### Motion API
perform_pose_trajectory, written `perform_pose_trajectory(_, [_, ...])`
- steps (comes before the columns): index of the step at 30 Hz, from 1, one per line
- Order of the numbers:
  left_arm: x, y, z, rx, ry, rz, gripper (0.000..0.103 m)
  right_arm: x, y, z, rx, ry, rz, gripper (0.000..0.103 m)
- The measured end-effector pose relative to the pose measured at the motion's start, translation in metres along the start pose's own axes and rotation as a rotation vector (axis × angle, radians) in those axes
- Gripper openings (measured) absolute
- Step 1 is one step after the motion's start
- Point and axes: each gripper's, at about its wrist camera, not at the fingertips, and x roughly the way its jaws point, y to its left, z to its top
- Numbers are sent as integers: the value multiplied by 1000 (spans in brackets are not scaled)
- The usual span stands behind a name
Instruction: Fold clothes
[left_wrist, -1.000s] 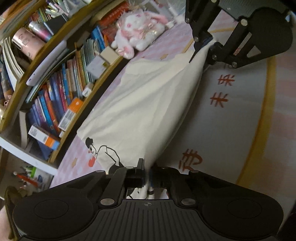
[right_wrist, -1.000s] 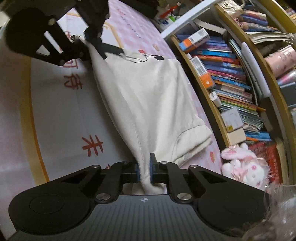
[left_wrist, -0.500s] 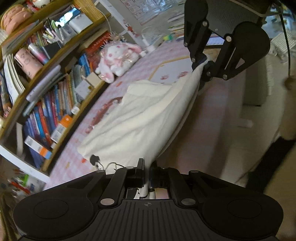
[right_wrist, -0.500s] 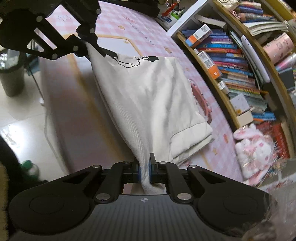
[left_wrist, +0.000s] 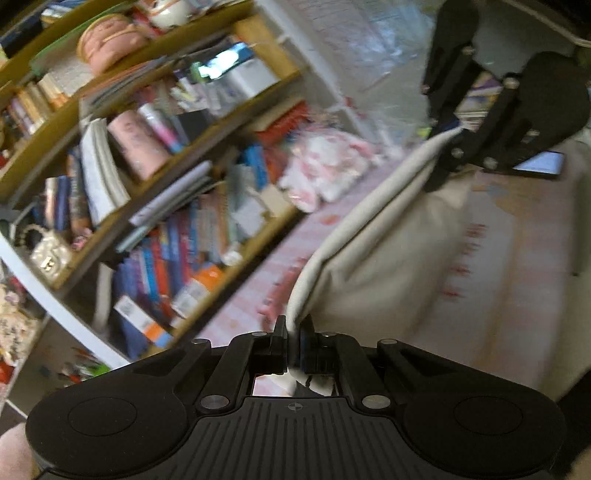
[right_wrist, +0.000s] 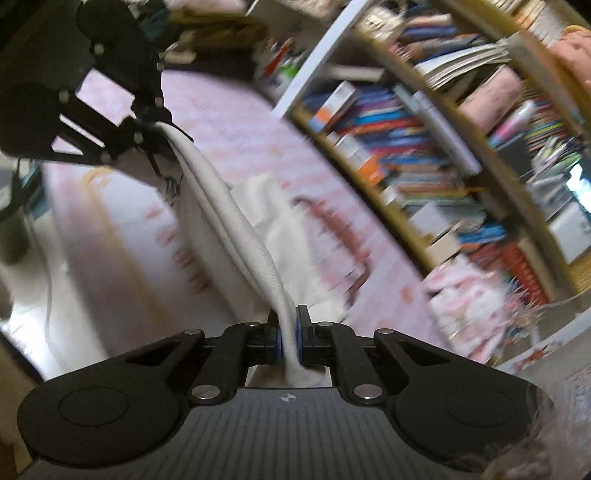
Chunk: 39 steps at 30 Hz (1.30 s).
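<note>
Right wrist view shows your right gripper (right_wrist: 289, 328) pinching the cream shirt (right_wrist: 236, 229); only there its black drawing (right_wrist: 173, 186) shows. Your left gripper (left_wrist: 293, 341) pinches the shirt too.

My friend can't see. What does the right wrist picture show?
The right gripper pinches a cream shirt that stretches up to the left gripper. Blurry behind are a pink checked cover and a full bookshelf.

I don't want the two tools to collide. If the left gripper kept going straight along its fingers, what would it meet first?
Probably the cream garment it already clamps, stretched ahead of the left gripper. Farther along that cloth is the right gripper. The blur leaves depth uncertain.
</note>
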Motion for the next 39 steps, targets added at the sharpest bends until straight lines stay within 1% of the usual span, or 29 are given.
perform_pose_trajectory(1, [10, 6, 4, -4, 7, 18, 6, 5, -7, 4, -3, -12, -6, 7])
perform_pose_trajectory(4, [38, 19, 10, -8, 46, 36, 6, 26, -27, 12, -12, -31, -7, 7])
perform_pose_trajectory(7, [68, 27, 12, -8, 87, 33, 6, 54, -51, 14, 11, -28, 26, 7])
perform_pose_trajectory(12, [118, 30, 9, -23, 170, 15, 8, 109, -82, 16, 65, 5, 97, 7])
perform_pose_trajectory(14, [138, 31, 8, -33, 202, 7, 12, 131, -93, 15, 86, 21, 126, 7])
perform_pose_trajectory(15, [147, 31, 7, -40, 218, 3, 14, 140, -95, 15, 95, 30, 138, 7])
perform_pose_trajectory(22, [191, 25, -4, -65, 323, -57, 15, 198, -110, 2, 152, 90, 246, 7])
perform_pose_trajectory(25, [199, 26, -8, -72, 352, -53, 27, 215, -114, -5, 187, 103, 280, 8])
perform_pose_trajectory(26, [201, 27, -9, -77, 359, -48, 37, 220, -115, -7, 199, 106, 290, 10])
perform_pose_trajectory(27, [201, 32, -11, -89, 361, -37, 51, 221, -119, -10, 228, 102, 280, 13])
perform_pose_trajectory(28, [201, 36, -12, -101, 363, -26, 59, 222, -123, -13, 259, 97, 266, 20])
perform_pose_trajectory(29, [201, 40, -13, -113, 364, -15, 71, 223, -128, -17, 290, 93, 253, 27])
perform_pose_trajectory(30, [198, 46, -15, -133, 364, -19, 77, 224, -132, -20, 322, 88, 239, 43])
perform_pose_trajectory(31, [195, 51, -18, -152, 363, -23, 77, 224, -137, -23, 353, 83, 226, 50])
perform_pose_trajectory(35, [185, 70, -24, -239, 357, -35, 83, 227, -155, -37, 477, 64, 171, 49])
perform_pose_trajectory(36, [182, 74, -25, -263, 355, -38, 83, 228, -159, -40, 508, 59, 157, 49])
perform_pose_trajectory(38, [178, 81, -28, -310, 350, -44, 83, 226, -163, -47, 576, 57, 177, 49])
perform_pose_trajectory(39, [179, 81, -28, -314, 358, -45, 83, 225, -165, -51, 612, 57, 201, 45])
